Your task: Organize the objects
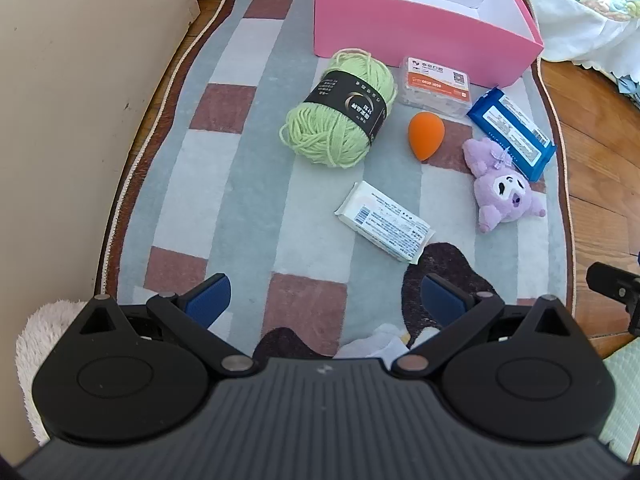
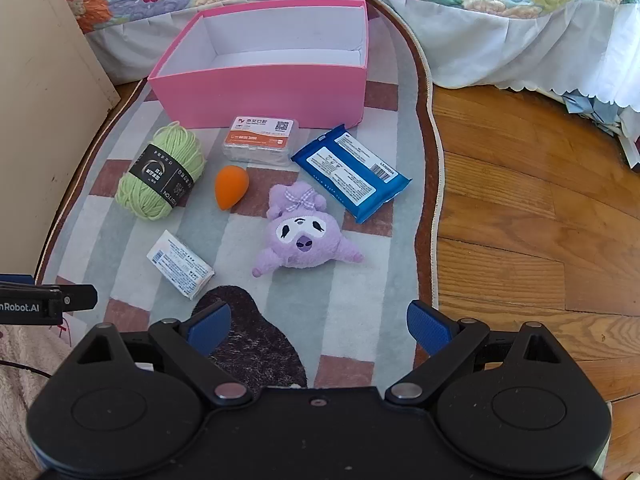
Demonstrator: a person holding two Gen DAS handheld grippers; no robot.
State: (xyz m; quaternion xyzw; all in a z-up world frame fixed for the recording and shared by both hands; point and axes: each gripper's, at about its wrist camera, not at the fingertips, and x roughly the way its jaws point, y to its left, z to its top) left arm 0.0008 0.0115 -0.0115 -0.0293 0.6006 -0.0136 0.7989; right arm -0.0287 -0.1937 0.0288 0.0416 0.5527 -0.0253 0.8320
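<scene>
Rug [image 2: 132, 236], floor beside a bed: six loose items, one pink box [image 2: 264, 88], open-topped and empty, at the rug's far end.

- Left tongs [image 1: 324, 298]: spread wide, nothing between them, hanging over the near part of the rug.
- Right tongs [image 2: 318, 326]: spread wide, empty, likewise short of every item.
- Green yarn ball [image 2: 160, 172]: left of the group. Risk: loose strands could catch on a pad and unwind when lifted.
- Orange sponge egg [image 2: 231, 186]: just beside the yarn. Risk: smooth and rounded, likely to squirt out of a pinch or roll.
- Clear case with orange label [image 2: 260, 140]: just in front of the box wall, little room for a pad behind it.
- Blue wipes pack [image 2: 352, 174]: flat, slippery film; a shallow pinch may slide off.
- Purple plush toy [image 2: 304, 236]: near the blue pack, which could be dragged along.
- White wrapped bar [image 2: 180, 266]: nearest the tongs, lying flat; pads may scrape the rug instead.
</scene>
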